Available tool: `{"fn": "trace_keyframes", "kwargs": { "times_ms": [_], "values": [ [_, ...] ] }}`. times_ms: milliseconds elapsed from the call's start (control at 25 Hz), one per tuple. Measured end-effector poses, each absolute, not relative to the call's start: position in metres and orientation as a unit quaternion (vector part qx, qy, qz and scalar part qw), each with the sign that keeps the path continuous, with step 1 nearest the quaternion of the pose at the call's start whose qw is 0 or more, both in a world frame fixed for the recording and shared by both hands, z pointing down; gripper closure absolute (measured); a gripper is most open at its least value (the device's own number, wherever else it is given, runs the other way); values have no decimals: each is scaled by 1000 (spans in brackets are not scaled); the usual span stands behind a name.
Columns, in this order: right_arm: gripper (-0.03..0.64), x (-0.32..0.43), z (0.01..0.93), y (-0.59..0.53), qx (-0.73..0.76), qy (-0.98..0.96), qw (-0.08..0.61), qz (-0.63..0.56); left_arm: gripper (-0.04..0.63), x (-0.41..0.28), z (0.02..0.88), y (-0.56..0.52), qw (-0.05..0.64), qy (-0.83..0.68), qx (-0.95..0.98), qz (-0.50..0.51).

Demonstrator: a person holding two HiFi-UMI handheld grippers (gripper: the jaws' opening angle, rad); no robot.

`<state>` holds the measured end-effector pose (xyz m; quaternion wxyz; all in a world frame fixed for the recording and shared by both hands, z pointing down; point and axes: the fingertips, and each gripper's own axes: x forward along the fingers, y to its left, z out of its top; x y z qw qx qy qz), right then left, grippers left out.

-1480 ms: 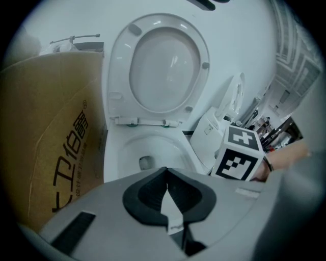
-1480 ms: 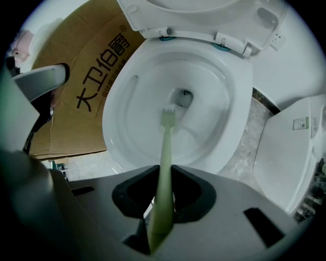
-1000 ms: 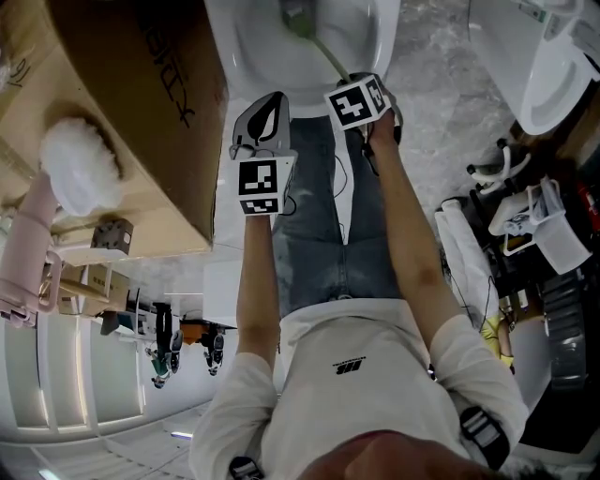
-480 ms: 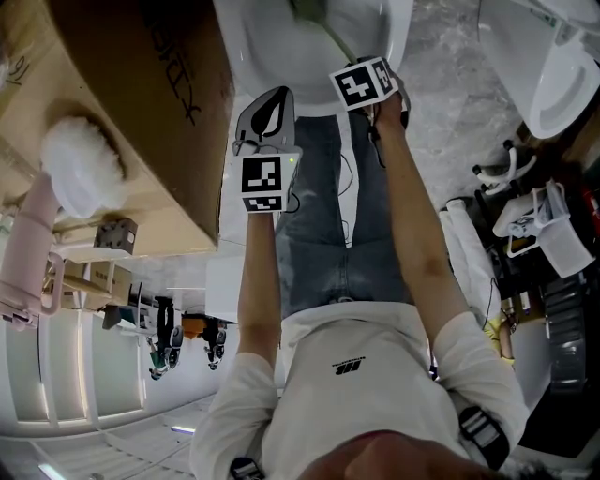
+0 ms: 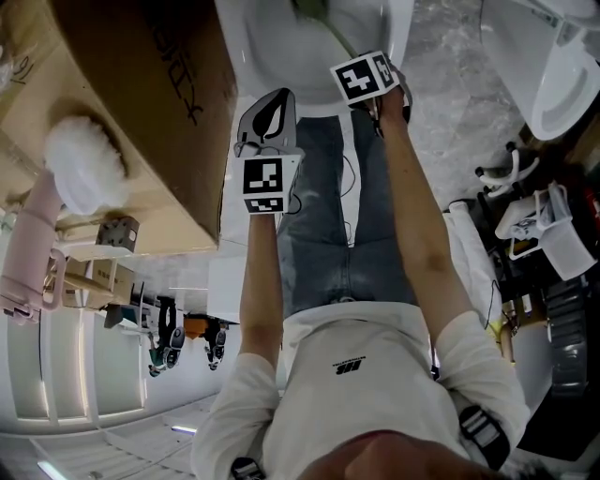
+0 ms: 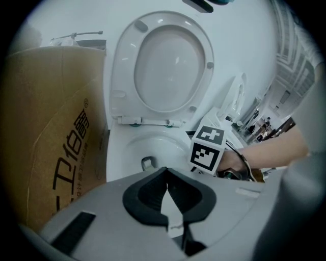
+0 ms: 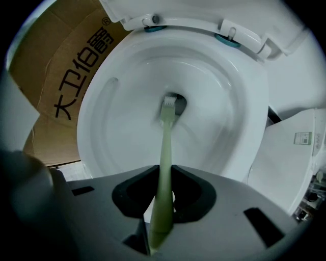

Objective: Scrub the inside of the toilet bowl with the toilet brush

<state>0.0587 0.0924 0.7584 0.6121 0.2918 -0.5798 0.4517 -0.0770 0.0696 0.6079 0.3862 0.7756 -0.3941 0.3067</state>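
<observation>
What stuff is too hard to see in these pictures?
1. Head view: the toilet bowl is cut off by the top edge, so only a bit of the toilet brush shows.
2. Right gripper view: the brush head is blurred, so its bristles are unclear.
3. Left gripper view: the marker cube hides where the brush is held.
4. Right gripper view: the handle's near end is hidden behind the gripper body.
</observation>
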Motion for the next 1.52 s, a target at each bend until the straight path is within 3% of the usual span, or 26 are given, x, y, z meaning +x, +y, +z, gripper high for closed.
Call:
{"fn": "trace_keyframes", "kwargs": {
  "times_ms": [960,1520],
  "values": [
    [552,62,676,136,250,-633,595,428,584,-67,559,73,376,-445,760,289],
    [552,65,531,106,280,-719,523,362,584,-70,474,65,334,-472,766,281]
  ]
}}
